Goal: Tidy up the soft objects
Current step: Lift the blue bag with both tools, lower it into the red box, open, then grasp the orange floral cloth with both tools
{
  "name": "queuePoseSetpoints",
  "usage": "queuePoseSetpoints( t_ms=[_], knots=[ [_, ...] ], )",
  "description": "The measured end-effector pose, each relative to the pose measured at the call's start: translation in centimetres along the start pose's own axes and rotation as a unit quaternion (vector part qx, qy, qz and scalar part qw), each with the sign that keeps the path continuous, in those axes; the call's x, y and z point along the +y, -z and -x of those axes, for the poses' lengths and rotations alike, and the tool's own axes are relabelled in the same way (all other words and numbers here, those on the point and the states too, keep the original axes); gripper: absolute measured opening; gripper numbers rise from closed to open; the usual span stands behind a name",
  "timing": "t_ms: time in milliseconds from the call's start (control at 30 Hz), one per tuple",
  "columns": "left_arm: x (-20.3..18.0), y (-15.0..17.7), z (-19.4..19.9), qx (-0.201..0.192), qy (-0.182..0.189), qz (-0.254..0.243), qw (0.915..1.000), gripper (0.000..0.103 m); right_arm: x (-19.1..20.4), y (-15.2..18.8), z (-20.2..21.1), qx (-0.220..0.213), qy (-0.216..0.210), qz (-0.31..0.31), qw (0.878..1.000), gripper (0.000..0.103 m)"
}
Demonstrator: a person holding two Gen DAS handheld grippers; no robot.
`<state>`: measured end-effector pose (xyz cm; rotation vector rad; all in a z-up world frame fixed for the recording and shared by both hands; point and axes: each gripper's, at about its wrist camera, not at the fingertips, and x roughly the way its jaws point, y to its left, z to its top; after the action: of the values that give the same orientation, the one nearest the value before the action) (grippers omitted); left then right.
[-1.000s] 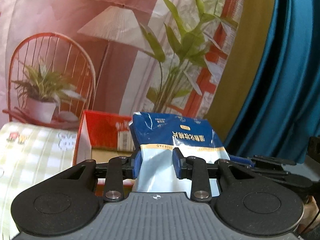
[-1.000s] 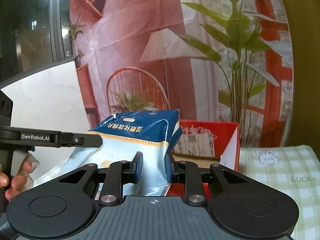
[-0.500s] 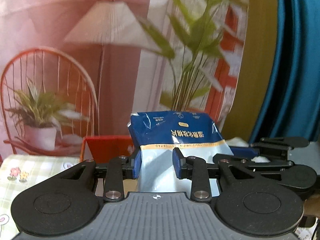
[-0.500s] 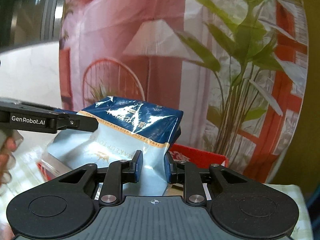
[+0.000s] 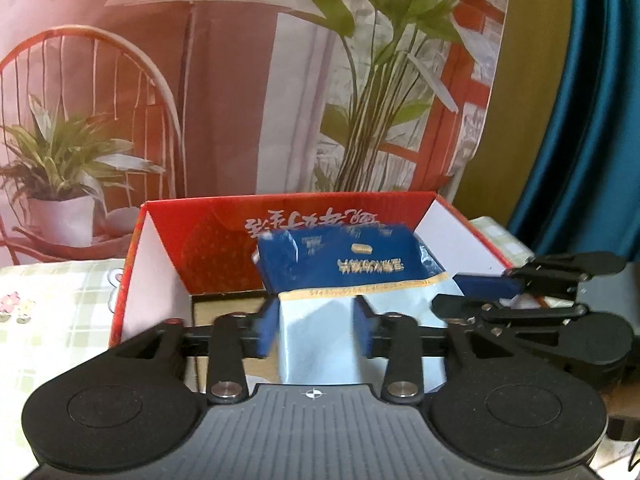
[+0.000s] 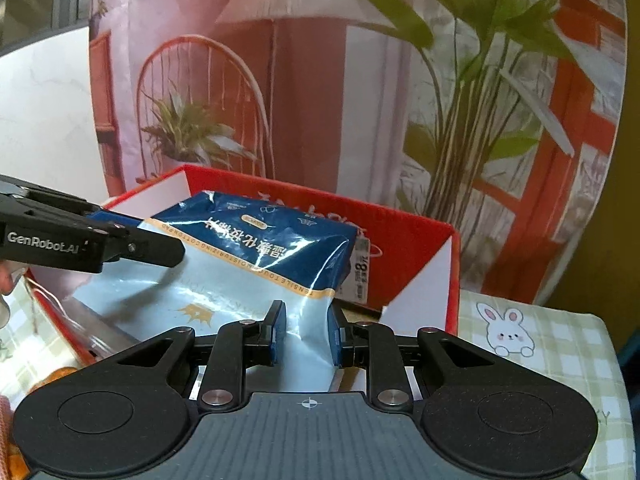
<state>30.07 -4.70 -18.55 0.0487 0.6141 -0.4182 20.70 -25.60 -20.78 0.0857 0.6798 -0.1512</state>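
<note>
pack: I've got the blue-and-white soft pack (image 6: 256, 264) up over the open red box (image 6: 416, 240), pinched from both ends, not down inside yet

left gripper (image 5: 316, 324): clamped on the pale end of the pack, blue pads biting the film

right gripper (image 6: 306, 330): same deal, squeezed onto the other pale end; in the left view it comes in from the side at (image 5: 476, 292)

box: sits on the checked cloth (image 6: 560, 344), flaps up, floor looks bare in the bit I can see

risk 1: honestly the film is slick and squishy, so if one side lets go first the pack probably swings and lands on a wall instead of inside

risk 2: the near flap (image 5: 156, 280) is close to my left fingers, I could easily knock it and shove the whole box along the cloth

risk 3: the two hands pulling apart could stretch or tear the wrapper

risk 4: dropping it tilted might leave a corner hanging over the rim
</note>
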Motion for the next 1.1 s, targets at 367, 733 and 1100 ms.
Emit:
queuePoseSetpoints(
  t_ms=[367,733,1100],
  knots=[
    [0.0,0.6,4.2,-0.015,-0.017,0.008,0.9997,0.064,0.7,0.5,2.8,-0.026,0.012,-0.014,0.999,0.038],
    [-0.6,5.2,11.5,-0.019,-0.013,0.04,0.9989,0.064,3.6,3.2,9.6,-0.069,-0.006,-0.06,0.996,0.055],
    [1.3,12.1,13.3,-0.002,-0.015,0.168,0.9857,0.064,6.7,9.8,12.9,-0.042,-0.033,-0.101,0.993,0.055]
  ],
)
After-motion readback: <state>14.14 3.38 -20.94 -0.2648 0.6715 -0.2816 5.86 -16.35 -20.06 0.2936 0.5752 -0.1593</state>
